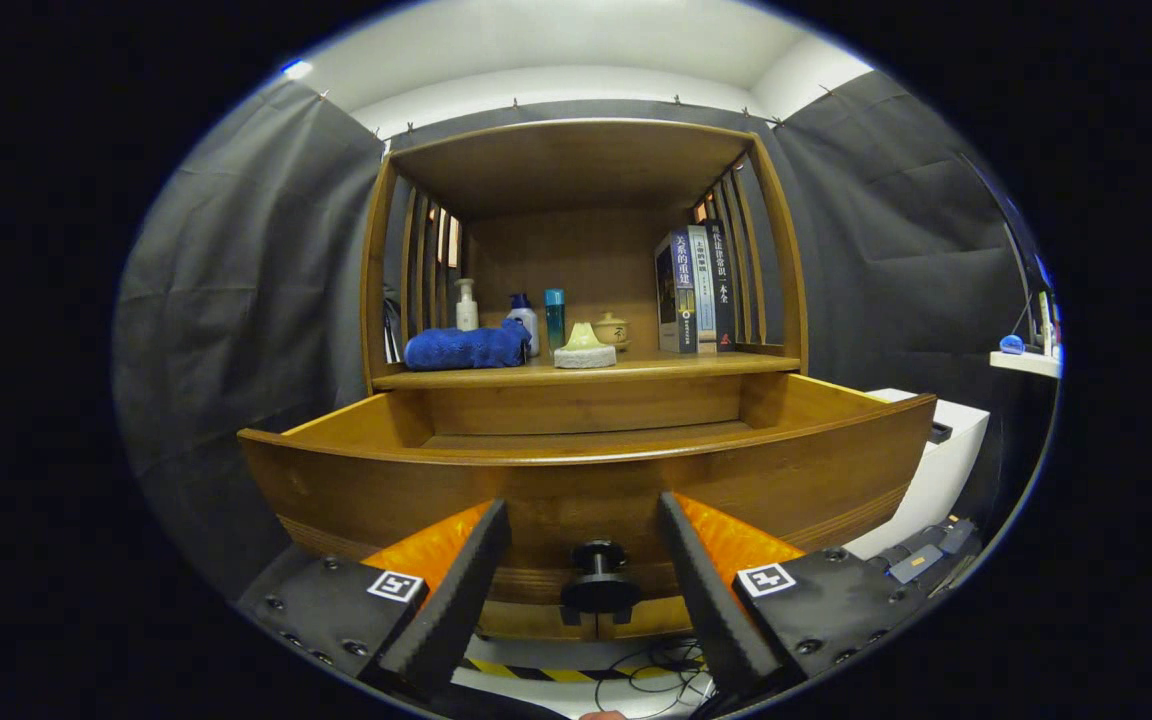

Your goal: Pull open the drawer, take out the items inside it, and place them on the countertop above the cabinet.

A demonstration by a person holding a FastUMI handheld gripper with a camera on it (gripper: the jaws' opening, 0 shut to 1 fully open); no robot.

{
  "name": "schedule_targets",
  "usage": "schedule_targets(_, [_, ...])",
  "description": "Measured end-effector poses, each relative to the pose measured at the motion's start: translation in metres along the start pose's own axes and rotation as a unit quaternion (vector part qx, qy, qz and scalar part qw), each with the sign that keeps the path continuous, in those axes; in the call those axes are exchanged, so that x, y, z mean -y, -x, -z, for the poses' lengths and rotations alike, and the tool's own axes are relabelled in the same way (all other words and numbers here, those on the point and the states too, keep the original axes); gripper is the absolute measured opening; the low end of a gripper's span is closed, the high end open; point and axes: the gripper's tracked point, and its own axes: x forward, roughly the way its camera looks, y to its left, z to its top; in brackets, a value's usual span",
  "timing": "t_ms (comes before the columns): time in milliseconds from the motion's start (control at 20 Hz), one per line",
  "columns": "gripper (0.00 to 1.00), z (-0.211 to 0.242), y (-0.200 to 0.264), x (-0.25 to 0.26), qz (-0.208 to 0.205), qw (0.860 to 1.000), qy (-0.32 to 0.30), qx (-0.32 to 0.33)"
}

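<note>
I'm looking straight at the wooden cabinet [576,300], and the drawer [586,480] is pulled out toward me, its long axis running side to side across my view, its front panel facing me square on. From this low angle I see the drawer's front and rim and a strip of its far inner wall, but I can't tell what lies on its floor.

My tool [584,585] is spread wide and holds nothing. The dark knob [597,580] on the drawer front sits in the gap between the two fingers, its stem pointing at me, and neither finger touches it; there is clear space on both sides.

Above the drawer, on the worktop [726,362], a folded blue towel [466,347] lies to the left with its length along the front edge. Behind it stand a white pump bottle [465,305], a blue-capped bottle [524,318] and a teal can [555,318], all upright. A small pale cone on a round base [584,348] sits near the middle, a little lidded pot [611,328] just behind it. A row of books [694,288] stands upright at the right, spines toward me.

Below the drawer I see cables [651,668] on the floor and a white box [936,470] beside the cabinet on the right.
</note>
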Motion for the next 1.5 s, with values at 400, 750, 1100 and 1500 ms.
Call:
schedule_targets(400, [0.98, -0.010, -0.033, -0.003, 0.001, 1.000, -0.010, -0.015])
schedule_targets(750, [0.98, -0.023, -0.088, -0.004, 0.004, 1.000, -0.008, -0.010])
schedule_targets(1100, [0.98, -0.029, -0.145, -0.003, 0.007, 1.000, 0.004, -0.016])
schedule_targets(1500, [0.99, -0.031, -0.185, -0.005, 0.010, 1.000, 0.002, -0.015])
